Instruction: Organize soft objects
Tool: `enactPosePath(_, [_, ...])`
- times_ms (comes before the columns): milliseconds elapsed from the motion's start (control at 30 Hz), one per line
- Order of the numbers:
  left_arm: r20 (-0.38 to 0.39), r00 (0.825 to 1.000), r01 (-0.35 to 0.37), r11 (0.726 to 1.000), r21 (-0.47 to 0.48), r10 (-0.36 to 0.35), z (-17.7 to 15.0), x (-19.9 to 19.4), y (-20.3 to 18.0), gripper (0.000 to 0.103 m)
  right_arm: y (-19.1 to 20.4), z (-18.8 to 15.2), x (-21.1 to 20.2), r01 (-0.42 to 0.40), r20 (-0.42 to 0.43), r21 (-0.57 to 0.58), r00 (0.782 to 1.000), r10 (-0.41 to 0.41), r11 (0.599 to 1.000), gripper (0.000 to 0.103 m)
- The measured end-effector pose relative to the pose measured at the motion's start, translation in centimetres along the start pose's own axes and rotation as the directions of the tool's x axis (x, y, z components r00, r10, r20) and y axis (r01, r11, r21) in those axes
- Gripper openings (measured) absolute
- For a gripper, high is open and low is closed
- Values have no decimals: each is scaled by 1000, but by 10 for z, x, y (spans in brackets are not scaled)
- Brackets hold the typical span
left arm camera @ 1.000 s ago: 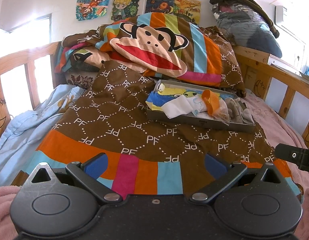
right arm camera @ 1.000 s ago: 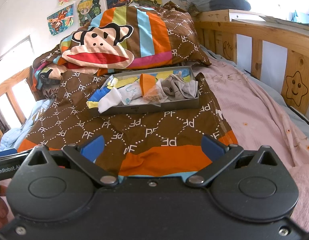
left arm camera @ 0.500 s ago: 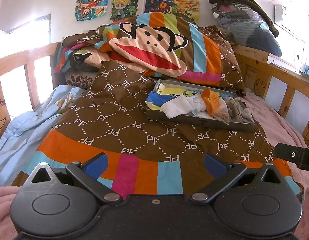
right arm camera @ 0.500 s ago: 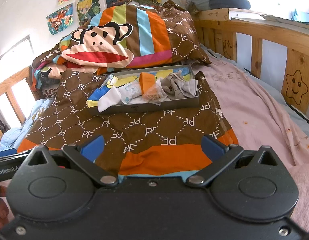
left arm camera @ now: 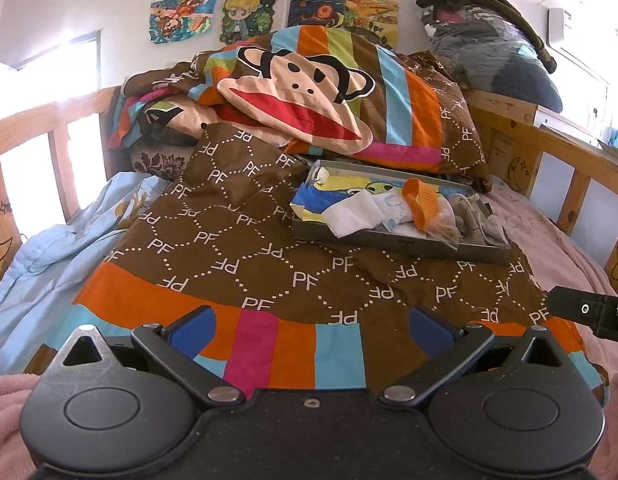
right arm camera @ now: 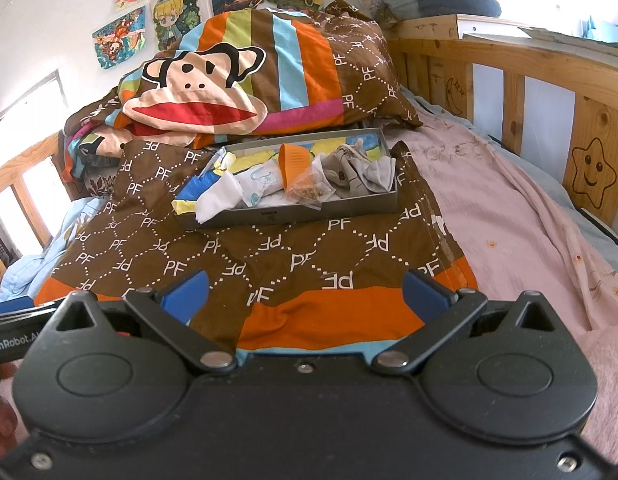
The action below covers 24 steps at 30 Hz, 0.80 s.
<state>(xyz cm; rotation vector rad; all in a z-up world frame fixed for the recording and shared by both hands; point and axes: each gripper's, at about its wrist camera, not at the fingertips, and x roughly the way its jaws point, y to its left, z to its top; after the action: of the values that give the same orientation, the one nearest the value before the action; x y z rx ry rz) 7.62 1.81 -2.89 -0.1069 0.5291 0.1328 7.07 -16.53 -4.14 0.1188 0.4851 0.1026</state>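
Note:
A shallow grey box (left arm camera: 405, 245) (right arm camera: 293, 214) lies on the brown patterned quilt (left arm camera: 237, 248) (right arm camera: 293, 256) in the middle of the bed. It holds white cloth (left arm camera: 351, 216) (right arm camera: 219, 196), a blue and yellow piece (left arm camera: 313, 200), an orange item (left arm camera: 419, 204) (right arm camera: 295, 160), a clear packet (right arm camera: 307, 192) and grey socks (left arm camera: 475, 220) (right arm camera: 357, 174). My left gripper (left arm camera: 311, 330) is open, low over the quilt's striped near edge, well short of the box. Open too, my right gripper (right arm camera: 305, 290) hovers over the same quilt edge, with nothing between its fingers.
A monkey-face quilt pile (left arm camera: 309, 100) (right arm camera: 237, 88) rises behind the box. Wooden rails (left arm camera: 569, 168) (right arm camera: 549, 92) border the bed. A pink sheet (right arm camera: 509, 216) covers the right side, a light blue blanket (left arm camera: 57, 248) the left. Bagged bedding (left arm camera: 489, 48) sits on the headboard shelf.
Both views have shifted only slightly; the grippers stay open and the box and its contents have not moved.

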Motion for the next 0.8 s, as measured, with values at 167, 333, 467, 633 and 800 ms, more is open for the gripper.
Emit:
enactPosePath(167, [5,1000,9,1000,9,-9,0,0,-1,102,1,-1,0,1,-1,1,1000,-1,1000,103])
enactPosePath(333, [6,1000,4,1000,3,-4,1,0,-1,102,2,-2,0,0,-3,1,1000,0,1000,103])
enactPosePath(467, [0,1000,16,1000,-13,-16,1,1,1,102,3,-3,0,1,-3,2,1000,-1,1000,103])
enactPosePath(633, [-1,1000,26,1000,-12,-26,0,1,2,102,3,-3,0,1,-4,3,1000,-1,1000,103])
enactPosePath(800, [4,1000,26,1000,-2,-26,0,1,-1,102,3,-3,0,2,-4,3,1000,-2,1000,103])
